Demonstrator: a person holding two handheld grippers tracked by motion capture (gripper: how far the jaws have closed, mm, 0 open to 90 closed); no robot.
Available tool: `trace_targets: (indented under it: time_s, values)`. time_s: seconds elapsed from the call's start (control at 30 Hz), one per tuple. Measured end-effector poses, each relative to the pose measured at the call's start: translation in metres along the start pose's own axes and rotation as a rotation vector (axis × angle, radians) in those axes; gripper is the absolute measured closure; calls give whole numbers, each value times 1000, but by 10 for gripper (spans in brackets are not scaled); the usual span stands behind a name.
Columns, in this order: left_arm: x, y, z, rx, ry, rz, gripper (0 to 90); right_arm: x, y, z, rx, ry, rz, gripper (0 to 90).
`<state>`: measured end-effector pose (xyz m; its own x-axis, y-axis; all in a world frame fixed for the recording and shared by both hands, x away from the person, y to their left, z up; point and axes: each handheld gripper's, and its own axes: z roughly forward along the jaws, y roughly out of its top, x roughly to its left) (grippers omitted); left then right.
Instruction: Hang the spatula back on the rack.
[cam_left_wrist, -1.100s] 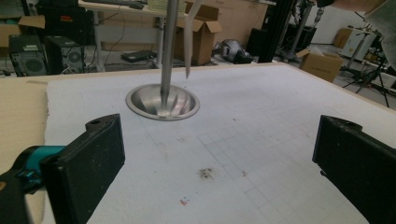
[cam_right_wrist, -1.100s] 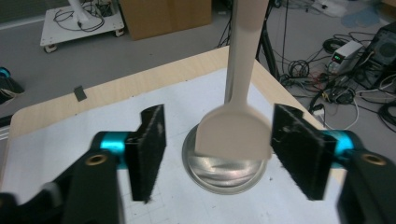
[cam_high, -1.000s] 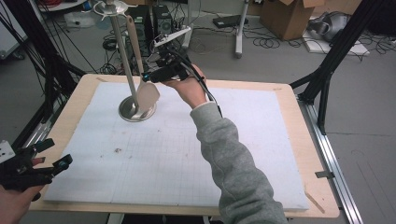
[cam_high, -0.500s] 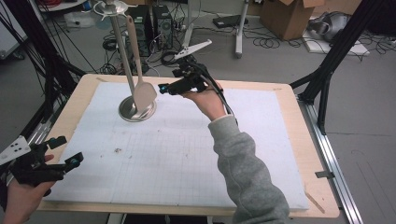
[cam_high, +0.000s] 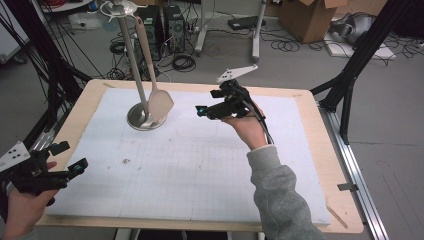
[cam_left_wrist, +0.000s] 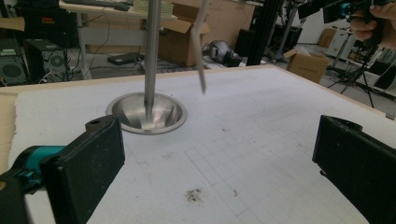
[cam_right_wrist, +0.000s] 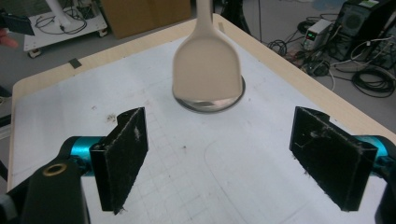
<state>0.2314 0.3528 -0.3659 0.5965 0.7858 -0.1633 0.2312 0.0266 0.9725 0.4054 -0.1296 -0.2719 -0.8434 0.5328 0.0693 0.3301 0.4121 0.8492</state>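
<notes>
left tongs (cam_high: 70, 156) – jaws apart | right tongs (cam_high: 202, 111) – jaws apart, raised

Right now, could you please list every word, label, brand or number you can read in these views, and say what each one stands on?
No text can be read.
The white mat carries a printed grid, without numbers.
The cardboard boxes show no legible print.
The spatula, its metal stand and both grippers bear no markings.

On the table (cam_high: 320, 150), a stand (cam_high: 145, 117) sits at the far left with a spatula (cam_high: 159, 102) hanging beside its pole, the right gripper (cam_high: 212, 111) held in the air just right of it and the left gripper (cam_high: 67, 160) at the near left edge.
</notes>
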Motion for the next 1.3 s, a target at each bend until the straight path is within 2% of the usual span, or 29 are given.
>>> trace_targets:
  time_s: [0.07,0.17,0.43,0.63,0.67,0.77,0.9,1.1,1.23,1.3]
  values:
    - [-1,1,1,-5,-1,-1,28,-2,-7,-5,-6,-3,6,186]
    - [-2,1,3,-4,-6,0,28,-6,-18,-11,15,-8,22,186]
    - [-1,1,11,2,-18,-1,28,-10,-47,-29,-11,-50,56,186]
    - [-2,2,17,14,-25,15,28,-6,-73,-41,-12,-102,47,186]
    - [-2,2,18,16,-26,16,28,-4,-83,-46,-4,-113,39,186]
    - [0,1,21,18,-28,10,28,-3,-92,-52,-11,-118,41,186]
    - [1,0,28,21,-35,4,28,-6,-109,-65,-35,-117,84,185]
    - [-2,0,37,19,-52,10,28,-4,-131,-85,-70,-124,110,185]
    - [-2,-1,41,25,-58,10,28,-1,-145,-93,-50,-128,116,185]
    - [-2,-2,42,32,-60,8,28,2,-151,-94,0,-143,110,185]
